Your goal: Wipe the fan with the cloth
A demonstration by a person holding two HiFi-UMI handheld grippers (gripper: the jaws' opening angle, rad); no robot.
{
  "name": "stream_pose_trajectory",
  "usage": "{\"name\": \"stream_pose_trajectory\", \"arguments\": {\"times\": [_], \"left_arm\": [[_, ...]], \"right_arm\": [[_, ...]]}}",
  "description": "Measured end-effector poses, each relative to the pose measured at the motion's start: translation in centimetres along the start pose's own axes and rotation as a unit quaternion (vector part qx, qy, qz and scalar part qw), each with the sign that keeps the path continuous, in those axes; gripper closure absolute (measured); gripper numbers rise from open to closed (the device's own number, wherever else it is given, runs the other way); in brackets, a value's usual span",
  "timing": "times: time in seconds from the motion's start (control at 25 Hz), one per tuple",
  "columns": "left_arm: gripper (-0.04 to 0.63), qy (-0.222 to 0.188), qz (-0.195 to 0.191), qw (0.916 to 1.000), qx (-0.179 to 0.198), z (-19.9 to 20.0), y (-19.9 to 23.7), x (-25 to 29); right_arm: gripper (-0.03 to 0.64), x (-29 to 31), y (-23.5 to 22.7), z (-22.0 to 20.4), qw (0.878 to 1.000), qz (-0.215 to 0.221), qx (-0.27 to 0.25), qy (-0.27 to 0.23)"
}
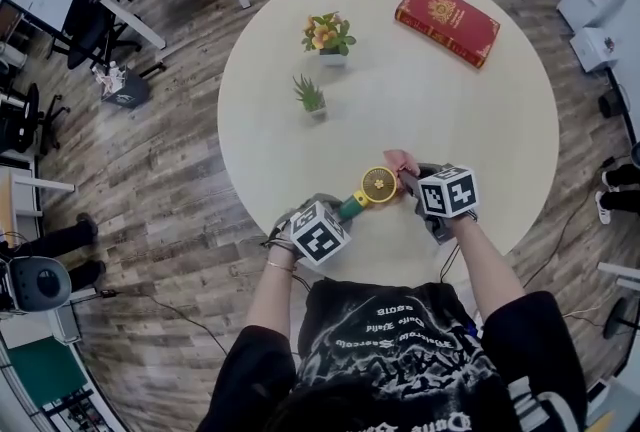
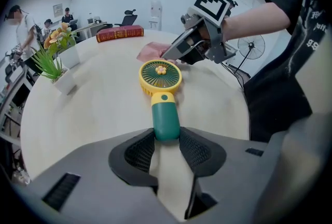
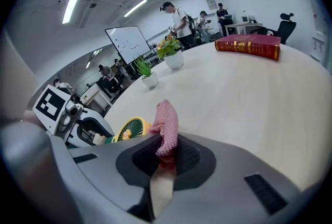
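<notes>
Left gripper (image 2: 166,140) was clamped on the green handle of the fan (image 2: 161,77), which lay flat on the round table (image 1: 440,130) near the person's edge. Right gripper (image 3: 165,158) pinched the pink cloth (image 3: 166,125) (bunched, sticking up) just beside the fan's yellow head.

Both forearms (image 1: 272,295) reach forward and converge, grippers tilted downward. The left gripper (image 2: 166,140) clamps a fan handle (image 2: 165,119); the right gripper (image 3: 166,154), close beside it, pinches a cloth (image 3: 166,127).
</notes>
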State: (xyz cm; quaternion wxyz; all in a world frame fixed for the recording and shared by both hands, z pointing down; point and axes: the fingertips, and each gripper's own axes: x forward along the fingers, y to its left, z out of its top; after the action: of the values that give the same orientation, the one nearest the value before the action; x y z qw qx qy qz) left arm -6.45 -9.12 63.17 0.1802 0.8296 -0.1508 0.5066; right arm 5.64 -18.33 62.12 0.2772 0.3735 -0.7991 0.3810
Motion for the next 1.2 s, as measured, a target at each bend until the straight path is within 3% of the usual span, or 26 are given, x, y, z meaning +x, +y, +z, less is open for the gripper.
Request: {"name": "stream_pose_trajectory", "arguments": {"times": [0.2,0.48,0.64,0.96,1.2], "left_arm": [[0.426,0.018,-0.028,0.9992,0.024,-0.5,-0.1,-0.2],[0.425,0.047,-0.037,0.9970,0.049,-0.5,0.1,-0.5],[0.425,0.054,-0.030,0.9958,0.067,-0.7,0.1,-0.5],[0.425,0.042,-0.023,0.9982,0.035,-0.6,0.4,-0.4],[0.425,0.048,-0.005,0.9983,0.034,-0.5,0.4,-0.5]], "right_arm": [[0.574,0.7,0.6,0.5,0.998,0.025,-0.043,0.035],[0.574,1.7,2.1,2.0,0.981,0.026,-0.173,0.083],[0.574,2.8,3.2,2.8,0.976,0.050,-0.185,0.101],[0.574,4.9,5.6,3.5,0.970,0.077,-0.182,0.139],[0.574,5.6,6.6,3.3,0.952,0.075,-0.209,0.208]]}}
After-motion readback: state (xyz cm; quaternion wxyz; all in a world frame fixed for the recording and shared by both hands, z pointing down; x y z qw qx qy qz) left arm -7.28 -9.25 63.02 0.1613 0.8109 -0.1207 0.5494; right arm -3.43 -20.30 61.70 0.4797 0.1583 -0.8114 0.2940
